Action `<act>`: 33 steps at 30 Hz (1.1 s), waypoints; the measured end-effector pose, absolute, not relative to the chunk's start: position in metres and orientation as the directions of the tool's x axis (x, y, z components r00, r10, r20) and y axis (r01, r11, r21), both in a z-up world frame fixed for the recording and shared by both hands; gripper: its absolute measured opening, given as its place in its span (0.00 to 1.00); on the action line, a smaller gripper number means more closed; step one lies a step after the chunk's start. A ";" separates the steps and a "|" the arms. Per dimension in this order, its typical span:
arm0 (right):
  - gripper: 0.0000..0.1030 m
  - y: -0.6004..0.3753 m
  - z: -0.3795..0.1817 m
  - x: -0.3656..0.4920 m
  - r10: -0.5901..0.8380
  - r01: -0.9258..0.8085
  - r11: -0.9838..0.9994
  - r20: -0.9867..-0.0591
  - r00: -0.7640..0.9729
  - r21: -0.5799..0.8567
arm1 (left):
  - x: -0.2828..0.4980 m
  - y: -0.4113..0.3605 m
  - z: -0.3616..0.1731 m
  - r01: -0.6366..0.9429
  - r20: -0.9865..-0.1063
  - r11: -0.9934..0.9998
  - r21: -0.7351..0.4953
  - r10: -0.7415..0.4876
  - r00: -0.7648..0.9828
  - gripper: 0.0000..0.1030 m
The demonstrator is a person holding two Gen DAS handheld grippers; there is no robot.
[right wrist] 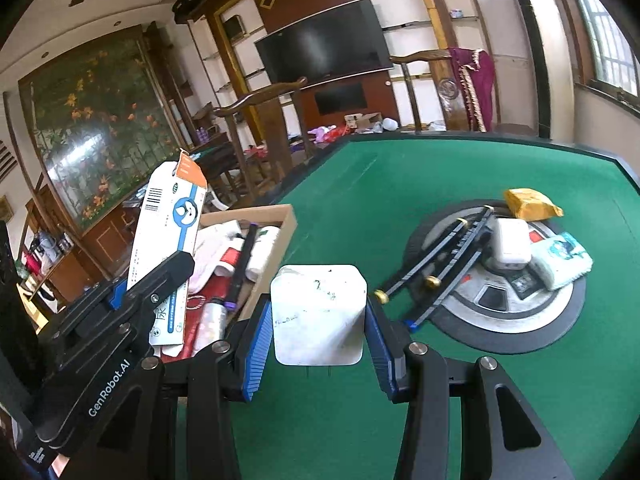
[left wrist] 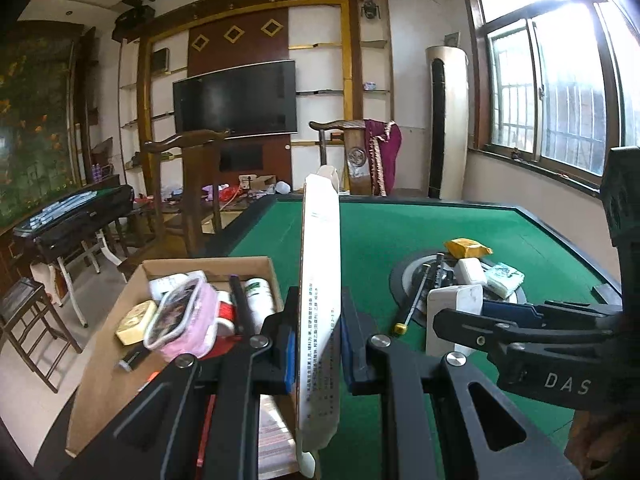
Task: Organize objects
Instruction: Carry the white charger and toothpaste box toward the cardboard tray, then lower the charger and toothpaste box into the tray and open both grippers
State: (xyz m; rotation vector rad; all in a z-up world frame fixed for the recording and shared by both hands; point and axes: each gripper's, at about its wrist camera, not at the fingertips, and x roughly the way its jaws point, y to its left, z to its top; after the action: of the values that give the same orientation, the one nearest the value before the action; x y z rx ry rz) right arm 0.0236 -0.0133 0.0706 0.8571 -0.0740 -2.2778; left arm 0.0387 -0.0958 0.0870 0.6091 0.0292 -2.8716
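Observation:
My left gripper (left wrist: pixel 318 350) is shut on a long flat white carton (left wrist: pixel 320 280) held upright beside the cardboard box (left wrist: pixel 116 320); the carton also shows in the right wrist view (right wrist: pixel 168 232). My right gripper (right wrist: pixel 318 344) is shut on a white square block (right wrist: pixel 318 312), held above the green table (right wrist: pixel 400 184); the block also shows in the left wrist view (left wrist: pixel 452 308). The cardboard box (right wrist: pixel 286 220) holds a pink pouch (left wrist: pixel 180 320), a yellow tin (left wrist: pixel 136 322), a white bottle (left wrist: pixel 258 292) and a black pen (right wrist: pixel 244 256).
On the table's round centre plate (right wrist: pixel 496 320) lie a yellow packet (right wrist: pixel 530 202), a white charger (right wrist: pixel 510 248), a tissue pack (right wrist: pixel 562 260) and black rods (right wrist: pixel 444 264). Wooden chairs (left wrist: pixel 192 184) stand at the far edge. A dark side table (left wrist: pixel 76 216) stands at left.

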 end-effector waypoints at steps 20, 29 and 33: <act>0.48 -0.108 0.063 0.050 -0.687 0.702 -0.663 -0.584 -0.433 0.260 | 0.088 -0.179 0.079 0.364 -0.433 -0.931 -0.012 -0.323 -0.841 0.16; 0.48 -0.141 0.047 0.054 -0.673 0.735 -0.639 -0.627 -0.391 0.227 | 0.101 -0.223 0.065 0.404 -0.505 -0.910 -0.091 -0.307 -0.807 0.16; 0.48 -0.150 0.040 0.058 -0.663 0.748 -0.631 -0.644 -0.381 0.207 | 0.103 -0.240 0.053 0.406 -0.551 -0.901 -0.150 -0.265 -0.792 0.16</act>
State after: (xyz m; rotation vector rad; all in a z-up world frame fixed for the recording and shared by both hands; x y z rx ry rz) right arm 0.0585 -0.1499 0.0401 0.8950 0.1475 -2.0724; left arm 0.1034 -0.2404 0.0525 0.7598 0.3719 -2.6500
